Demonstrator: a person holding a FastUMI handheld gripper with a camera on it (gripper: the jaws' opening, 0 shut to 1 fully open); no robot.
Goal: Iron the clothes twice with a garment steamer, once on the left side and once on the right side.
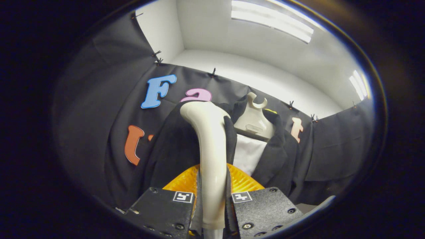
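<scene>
My gripper [212,202] is shut on the cream handle of the garment steamer [209,149], which rises straight up between the fingers. The steamer's head end curves away at the top and meets the left shoulder of a black jacket [176,149]. The jacket hangs on a cream hanger [253,121] with a white shirt front [247,154] showing between its lapels. An orange ribbed part [242,181] sits behind the handle, just beyond the fingers. The steamer's face is hidden against the cloth.
The black cloth wall [99,109] runs behind and to both sides of the jacket. Above it are a white wall and ceiling lights [272,21]. A pale edge [318,204] curves past the right finger.
</scene>
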